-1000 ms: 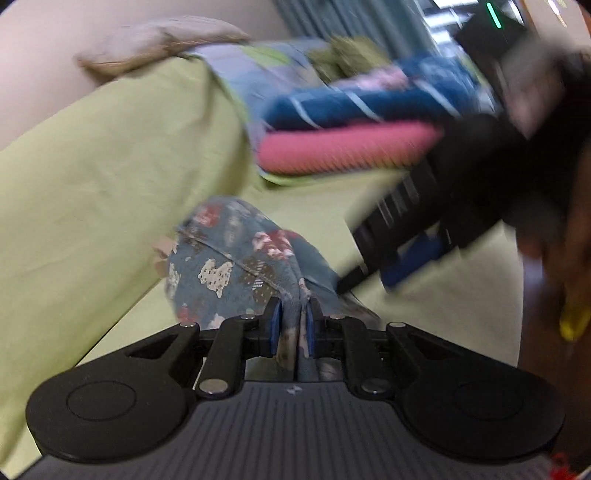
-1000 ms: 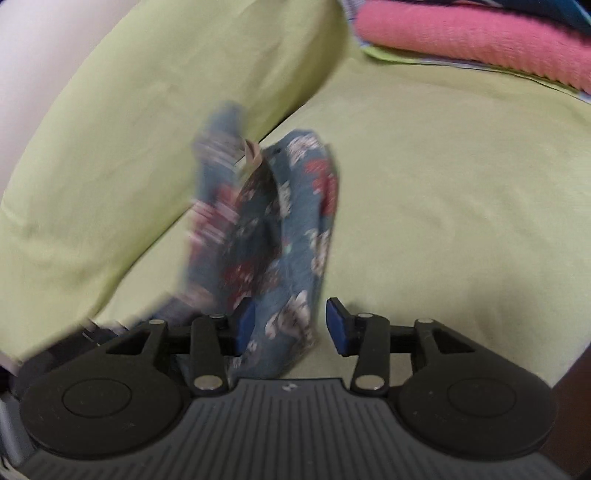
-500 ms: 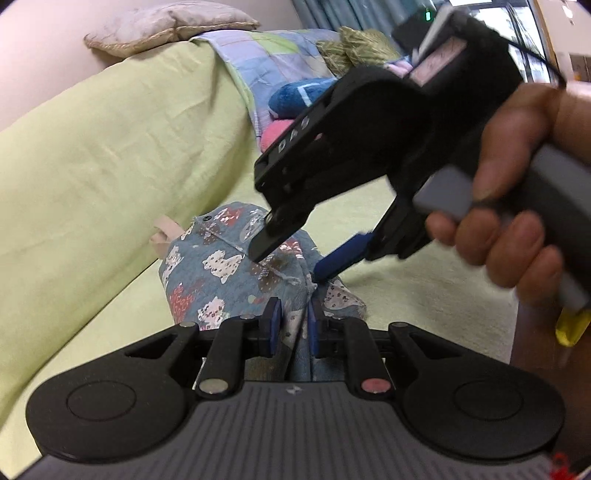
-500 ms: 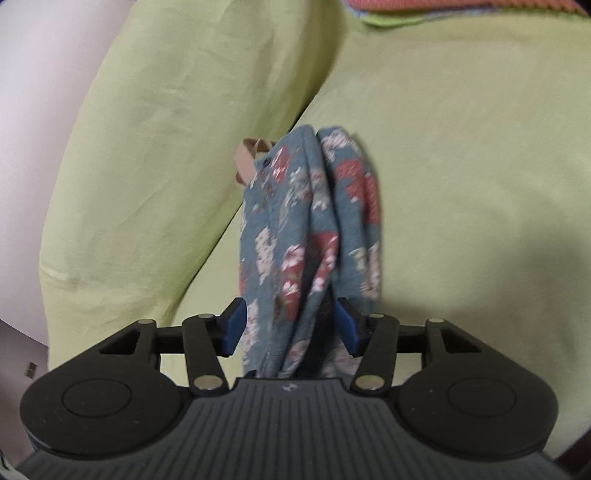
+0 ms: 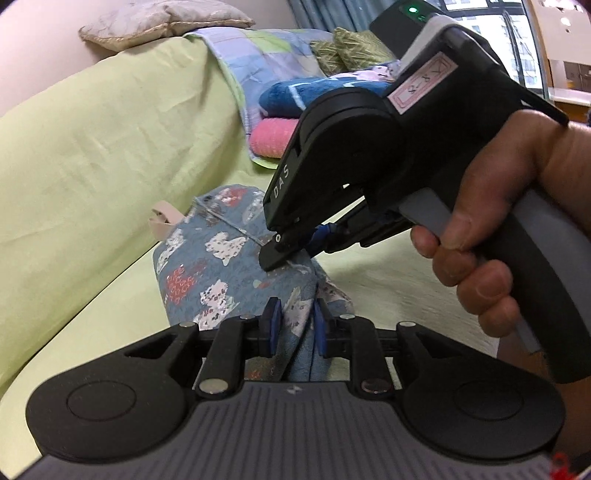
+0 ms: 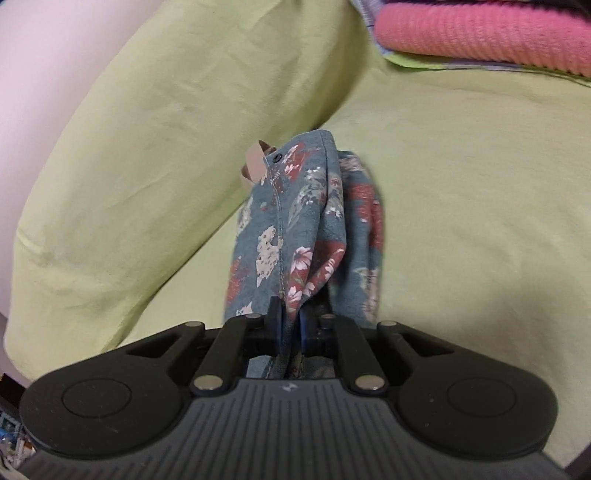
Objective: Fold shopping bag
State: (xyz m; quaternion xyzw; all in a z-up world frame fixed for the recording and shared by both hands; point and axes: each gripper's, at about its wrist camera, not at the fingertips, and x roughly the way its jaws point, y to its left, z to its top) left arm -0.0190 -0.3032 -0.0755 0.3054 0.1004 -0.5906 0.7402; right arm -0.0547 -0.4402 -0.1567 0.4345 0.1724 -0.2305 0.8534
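The shopping bag is blue cloth with a floral print, bunched into a narrow upright bundle on the green sofa seat. A beige loop sticks out at its far top corner. My left gripper is shut on the bundle's near edge, with cloth filling the narrow gap between its pads. A hand brings my right gripper down from the right onto the top of the bundle. In the right wrist view the right gripper is shut on a fold of the bag, and the beige loop shows at the far end.
The green sofa backrest rises on the left. Folded pink and blue towels lie stacked on a patchwork blanket at the far end of the seat. A grey cushion rests on the backrest top.
My right gripper has come down over the bundle and closed from open onto a fold of it. The left gripper kept its hold, its pads standing slightly wider apart.
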